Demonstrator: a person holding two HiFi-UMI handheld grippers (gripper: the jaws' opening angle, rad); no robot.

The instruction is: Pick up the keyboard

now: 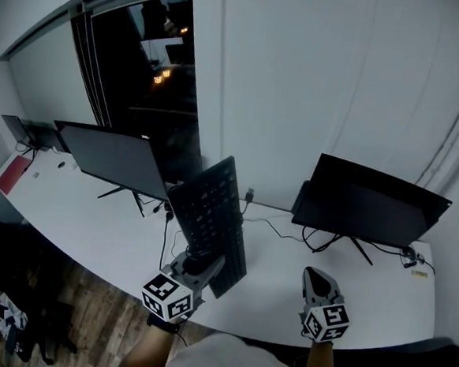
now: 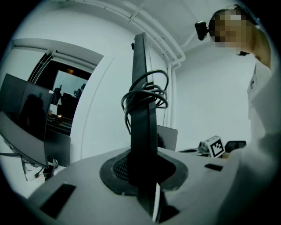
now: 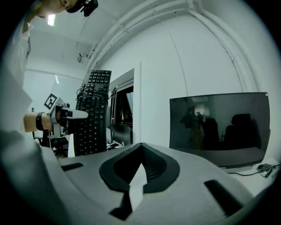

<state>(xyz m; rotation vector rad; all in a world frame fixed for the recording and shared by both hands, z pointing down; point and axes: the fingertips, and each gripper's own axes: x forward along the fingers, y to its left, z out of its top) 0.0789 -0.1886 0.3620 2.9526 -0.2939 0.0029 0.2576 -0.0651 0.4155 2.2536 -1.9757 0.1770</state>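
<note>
Head view: left gripper (image 1: 199,265) clamps the near short end of the keyboard (image 1: 210,213), clear of the desk (image 1: 271,261). Long axis runs away toward the wall, between two monitors (image 1: 113,158); bare desk on its right.
Left gripper view: keyboard edge-on, upright, pinched in the jaws, coiled cable (image 2: 147,94) on it.
Right gripper view: right gripper (image 3: 140,154) closed, empty; keyboard keys face it.

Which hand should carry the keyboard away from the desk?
Left. The left gripper is already clamped on the keyboard's near end and holds it up on edge; the right gripper is shut, empty and off to the side.
</note>
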